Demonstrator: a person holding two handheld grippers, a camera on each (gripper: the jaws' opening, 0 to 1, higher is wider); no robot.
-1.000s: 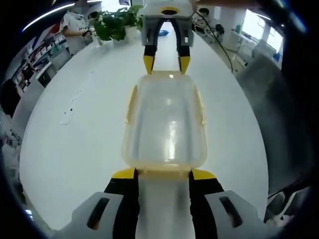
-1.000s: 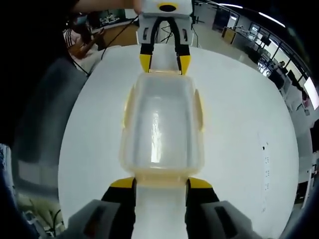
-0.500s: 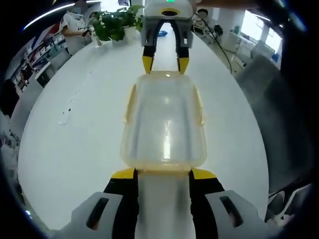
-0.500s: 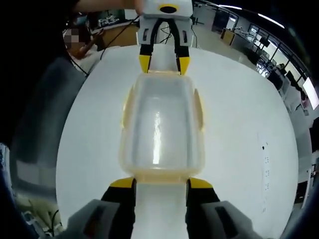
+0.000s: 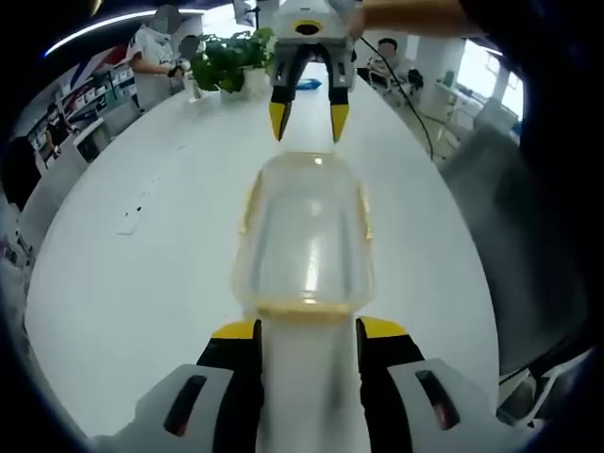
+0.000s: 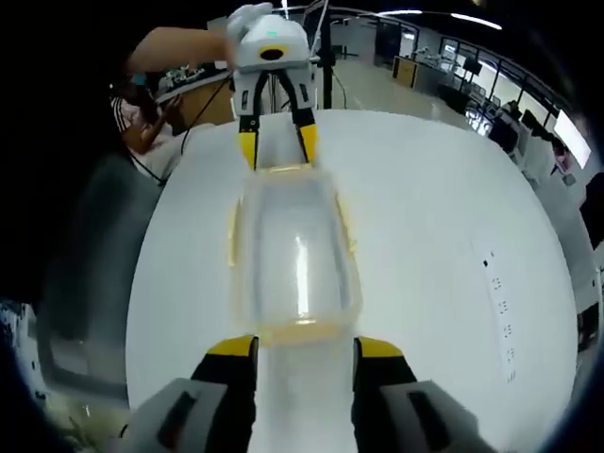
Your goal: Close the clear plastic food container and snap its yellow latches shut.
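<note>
The clear plastic container [image 5: 307, 236] lies lengthwise on the white table [image 5: 142, 283] with its lid on. Yellow latches [image 5: 250, 203] run along its long sides, and a yellow strip shows at its near end. My left gripper [image 5: 307, 329] is open, its yellow-tipped jaws just short of the container's near end. My right gripper [image 5: 307, 120] hovers open just past the far end. In the right gripper view the container [image 6: 293, 250] is blurred. My right gripper [image 6: 304, 347] stands open at its near end, and the left gripper [image 6: 276, 151] is at the far end.
A potted plant [image 5: 226, 57] and a person [image 5: 156, 47] are at the table's far end. A grey chair [image 5: 514, 226] stands beside the table, also visible as the chair [image 6: 85, 274]. A hand [image 6: 245, 19] holds the left gripper. Small marks [image 5: 132, 212] dot the tabletop.
Both grippers have drawn back from the container's ends and risen, so the container looks smaller and narrower in both views. The jaws stay apart.
</note>
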